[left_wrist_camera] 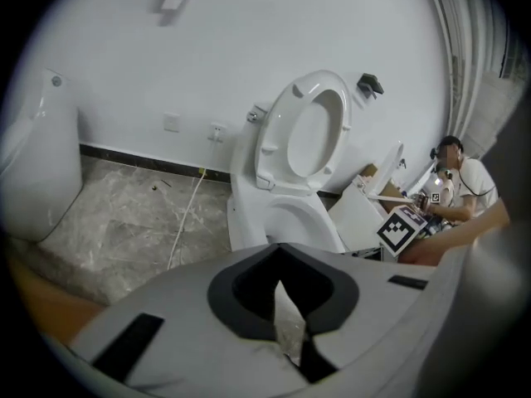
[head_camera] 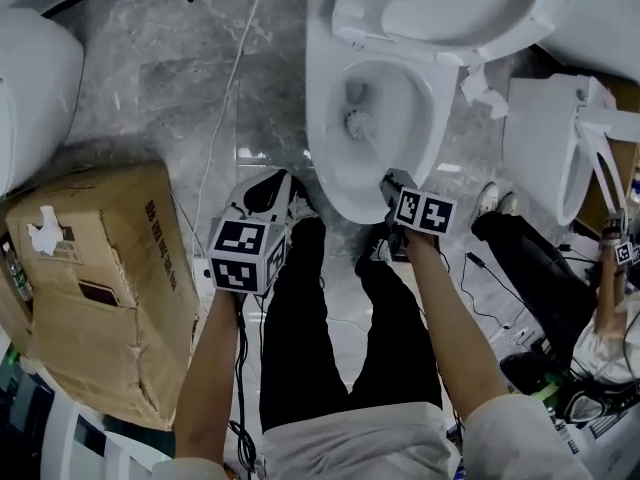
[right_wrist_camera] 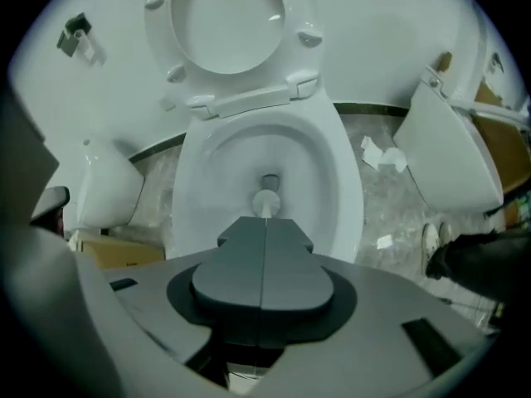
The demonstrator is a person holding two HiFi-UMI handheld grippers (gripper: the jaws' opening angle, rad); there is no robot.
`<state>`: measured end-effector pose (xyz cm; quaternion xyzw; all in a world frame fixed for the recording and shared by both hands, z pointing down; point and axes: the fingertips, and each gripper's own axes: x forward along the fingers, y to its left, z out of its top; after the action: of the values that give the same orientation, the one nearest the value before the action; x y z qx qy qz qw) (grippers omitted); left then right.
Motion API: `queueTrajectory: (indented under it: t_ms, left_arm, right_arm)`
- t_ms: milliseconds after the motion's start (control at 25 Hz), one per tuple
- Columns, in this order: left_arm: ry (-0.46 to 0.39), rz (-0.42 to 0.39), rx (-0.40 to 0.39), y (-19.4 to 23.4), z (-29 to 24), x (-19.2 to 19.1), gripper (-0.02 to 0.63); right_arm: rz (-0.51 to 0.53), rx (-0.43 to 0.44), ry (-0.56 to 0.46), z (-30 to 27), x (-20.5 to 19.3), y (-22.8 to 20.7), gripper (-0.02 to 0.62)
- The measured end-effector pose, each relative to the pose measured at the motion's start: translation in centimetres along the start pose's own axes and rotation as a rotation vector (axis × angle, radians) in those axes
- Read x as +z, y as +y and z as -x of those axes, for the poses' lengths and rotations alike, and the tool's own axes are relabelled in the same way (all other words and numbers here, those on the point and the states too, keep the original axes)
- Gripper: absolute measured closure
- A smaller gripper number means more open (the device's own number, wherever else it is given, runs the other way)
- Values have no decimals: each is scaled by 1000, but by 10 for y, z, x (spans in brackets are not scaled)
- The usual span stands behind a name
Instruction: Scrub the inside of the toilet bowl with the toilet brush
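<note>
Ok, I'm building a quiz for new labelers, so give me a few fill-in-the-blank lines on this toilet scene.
The seat is ___.
The brush has its head inside the ___.
The brush is held by the ___ gripper.
The white cable lies on the ___.
Missing words: up; bowl; right; floor.

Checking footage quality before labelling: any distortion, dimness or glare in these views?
Left and right gripper views: strong fisheye, black corners, the toilet bulging; head view: dim, bluish, yet sharp enough to show the toilet brush inside it; small bright reflections on the floor.
</note>
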<state>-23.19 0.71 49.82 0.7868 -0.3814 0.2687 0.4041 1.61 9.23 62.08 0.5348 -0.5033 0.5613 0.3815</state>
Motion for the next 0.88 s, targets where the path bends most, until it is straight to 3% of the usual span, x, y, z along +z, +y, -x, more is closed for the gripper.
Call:
queueTrajectory:
  t_ms: [160,280,440,640,880]
  left_arm:
    - [-39,78,72,15,15,-22,580]
    - [-76,139,122,15,26,-35,580]
    - [-141,210,171,-15,38,-43,580]
    - [-201,240,159,-110,41,-46,580]
    - [-235,123,141,-216,68,-28,580]
  right_arm:
    - [244,-36,71,11,4,-2,411]
    - [326,-54,55,16,9,-11,414]
    - [311,-42,-118,34,12,-14,419]
    - [389,-25,-328,112,-3,-20,420]
    - [221,114,-569,233,-34,-28,419]
